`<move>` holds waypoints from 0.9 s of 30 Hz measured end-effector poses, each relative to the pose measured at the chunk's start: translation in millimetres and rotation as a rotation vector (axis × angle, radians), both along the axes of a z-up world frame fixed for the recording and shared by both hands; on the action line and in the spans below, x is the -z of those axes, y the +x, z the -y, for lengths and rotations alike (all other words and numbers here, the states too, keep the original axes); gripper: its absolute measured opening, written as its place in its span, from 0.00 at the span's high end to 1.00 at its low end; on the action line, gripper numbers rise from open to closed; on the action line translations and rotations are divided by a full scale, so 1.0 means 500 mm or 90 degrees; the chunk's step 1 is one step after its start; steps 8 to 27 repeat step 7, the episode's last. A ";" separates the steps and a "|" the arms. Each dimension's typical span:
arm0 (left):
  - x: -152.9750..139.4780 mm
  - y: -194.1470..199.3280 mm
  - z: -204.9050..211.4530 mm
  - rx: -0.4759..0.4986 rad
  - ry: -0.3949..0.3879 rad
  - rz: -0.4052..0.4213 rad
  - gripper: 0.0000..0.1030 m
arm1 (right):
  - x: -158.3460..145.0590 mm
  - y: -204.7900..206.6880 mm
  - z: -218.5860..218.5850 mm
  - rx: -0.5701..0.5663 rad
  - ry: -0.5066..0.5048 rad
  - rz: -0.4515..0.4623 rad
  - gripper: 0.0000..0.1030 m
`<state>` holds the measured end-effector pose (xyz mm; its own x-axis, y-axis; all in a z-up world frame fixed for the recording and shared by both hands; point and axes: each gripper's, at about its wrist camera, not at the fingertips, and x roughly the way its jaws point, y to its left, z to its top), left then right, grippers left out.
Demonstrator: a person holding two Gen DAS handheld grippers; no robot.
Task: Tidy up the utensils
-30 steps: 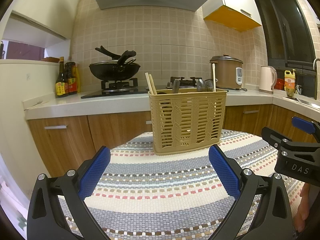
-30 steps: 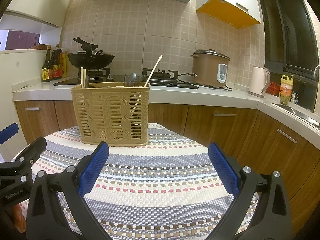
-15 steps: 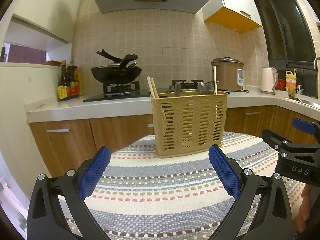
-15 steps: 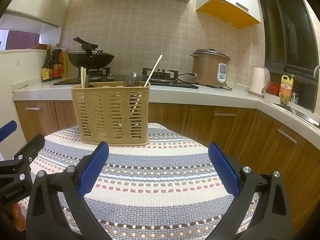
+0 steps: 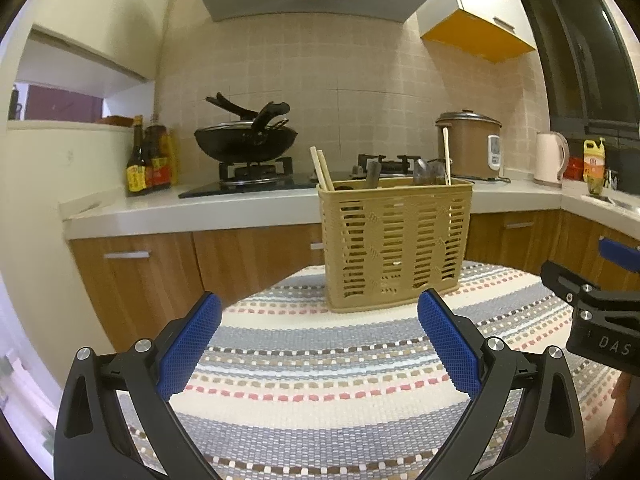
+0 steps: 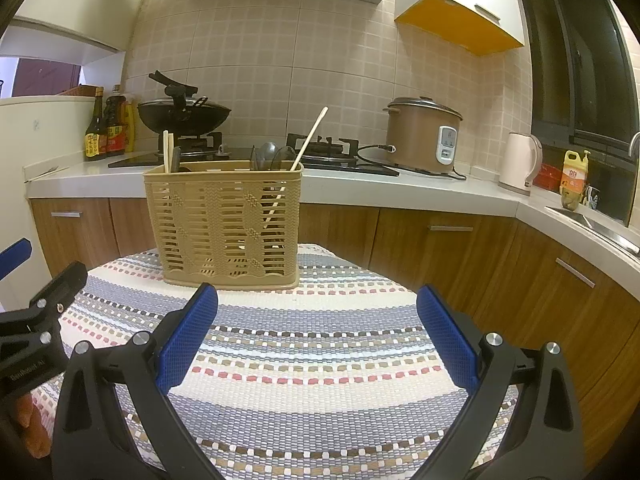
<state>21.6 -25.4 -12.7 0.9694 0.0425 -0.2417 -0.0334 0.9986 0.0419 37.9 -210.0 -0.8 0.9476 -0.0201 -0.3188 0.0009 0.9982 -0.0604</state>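
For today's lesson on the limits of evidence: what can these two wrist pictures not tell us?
- Lower parts of the utensils: hidden by the tan slotted plastic basket walls in both views; only the pale wooden chopsticks and dark spoon heads poke out.
- Basket dividers: not visible.
- Striped woven table mat: near part cut off behind the open right gripper and open left gripper.

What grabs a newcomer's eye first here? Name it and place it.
The tan slatted utensil basket stands upright mid-table on the striped woven cloth, with chopsticks and spoons poking above its rim. The left gripper and right gripper hang open and empty before it. Behind, a black wok sits on the stove.
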 end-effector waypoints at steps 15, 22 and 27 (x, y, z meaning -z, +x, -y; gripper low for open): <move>0.002 0.002 0.004 0.015 0.003 -0.008 0.07 | 0.001 0.001 0.001 0.001 0.002 -0.001 0.08; 0.002 0.002 0.004 0.015 0.003 -0.008 0.07 | 0.001 0.001 0.001 0.001 0.002 -0.001 0.08; 0.002 0.002 0.004 0.015 0.003 -0.008 0.07 | 0.001 0.001 0.001 0.001 0.002 -0.001 0.08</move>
